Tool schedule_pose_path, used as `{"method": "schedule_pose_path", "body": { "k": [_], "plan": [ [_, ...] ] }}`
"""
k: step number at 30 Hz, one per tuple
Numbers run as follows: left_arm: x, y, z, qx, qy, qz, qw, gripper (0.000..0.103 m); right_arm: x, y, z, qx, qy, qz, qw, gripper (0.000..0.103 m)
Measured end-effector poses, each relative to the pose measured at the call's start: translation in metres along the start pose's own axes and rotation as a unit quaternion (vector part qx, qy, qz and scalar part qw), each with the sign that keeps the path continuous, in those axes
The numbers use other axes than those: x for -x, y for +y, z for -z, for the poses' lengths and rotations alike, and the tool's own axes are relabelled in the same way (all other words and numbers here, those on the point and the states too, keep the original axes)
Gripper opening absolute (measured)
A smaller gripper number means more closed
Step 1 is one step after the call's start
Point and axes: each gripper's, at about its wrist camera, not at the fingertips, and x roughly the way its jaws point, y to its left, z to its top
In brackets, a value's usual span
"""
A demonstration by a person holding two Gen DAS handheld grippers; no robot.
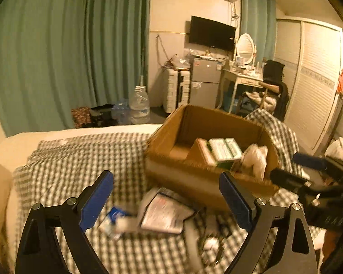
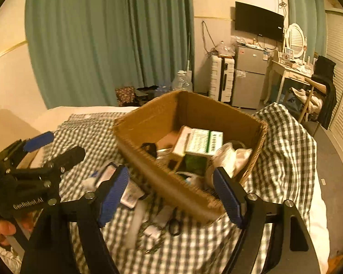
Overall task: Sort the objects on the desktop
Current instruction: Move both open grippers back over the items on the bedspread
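An open cardboard box [image 1: 194,178] [image 2: 148,123] stands on a checked blanket. It holds green-and-white cartons [image 1: 224,148] [image 2: 203,141] and a white plastic bag [image 1: 256,157] [image 2: 231,157]. In front of it lie a printed packet [image 1: 167,214], a small blue-and-white box [image 1: 116,217] and black-handled scissors [image 2: 173,223]. My left gripper [image 1: 165,182] [image 2: 57,147] hangs open above the loose items, with nothing between its blue pads. My right gripper [image 2: 171,173] [image 1: 284,165] is open at the box's near wall, also holding nothing.
The checked blanket [image 1: 80,159] covers a white bed [image 2: 80,111]. Beyond it are green curtains [image 1: 68,45], water jugs [image 1: 138,102], a white suitcase [image 2: 221,77], a small fridge [image 2: 251,75], a dressing table [image 1: 242,77] with a chair, and a louvred wardrobe [image 1: 315,80].
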Motion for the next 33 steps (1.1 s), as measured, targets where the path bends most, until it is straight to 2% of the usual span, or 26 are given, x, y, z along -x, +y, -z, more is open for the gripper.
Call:
{"method": "schedule_pose_path", "body": {
  "k": [2,4,6,8,10,16,21,24,28,33],
  "plan": [
    [0.011,0.010,0.013,0.001,-0.001,-0.013,0.9999,0.096,0.004,0.014,0.011,0.004,0.002,-0.009,1.000,0.079],
    [0.020,0.020,0.028,0.012,-0.005,-0.030,0.9995,0.103,0.005,0.025,0.023,0.003,0.004,-0.017,1.000,0.079],
    [0.024,0.025,0.043,0.022,-0.007,-0.038,0.9990,0.103,0.003,0.032,0.035,-0.004,0.009,-0.031,0.999,0.080],
    [0.023,0.027,0.061,0.025,-0.001,-0.043,0.9987,0.103,-0.002,0.040,0.049,-0.014,0.016,-0.045,0.999,0.087],
    [0.020,0.027,0.079,0.024,0.000,-0.050,0.9984,0.103,-0.008,0.046,0.062,-0.015,0.020,-0.050,0.998,0.087],
    [-0.009,0.028,0.127,0.031,0.033,-0.057,0.9973,0.103,-0.038,0.050,0.101,-0.016,0.044,-0.039,0.998,0.087],
    [-0.037,0.036,0.158,0.026,0.051,-0.059,0.9966,0.103,-0.064,0.036,0.130,-0.036,0.063,-0.034,0.997,0.087],
    [-0.053,0.044,0.175,0.024,0.068,-0.064,0.9953,0.103,-0.076,0.030,0.135,-0.047,0.075,-0.021,0.996,0.087],
    [-0.072,0.060,0.188,0.056,0.099,-0.069,0.9911,0.103,-0.088,0.022,0.133,-0.070,0.076,-0.011,0.995,0.087],
    [-0.079,0.080,0.183,0.089,0.083,-0.085,0.9889,0.103,-0.103,0.024,0.129,-0.067,0.074,-0.006,0.995,0.087]
  ]
}}
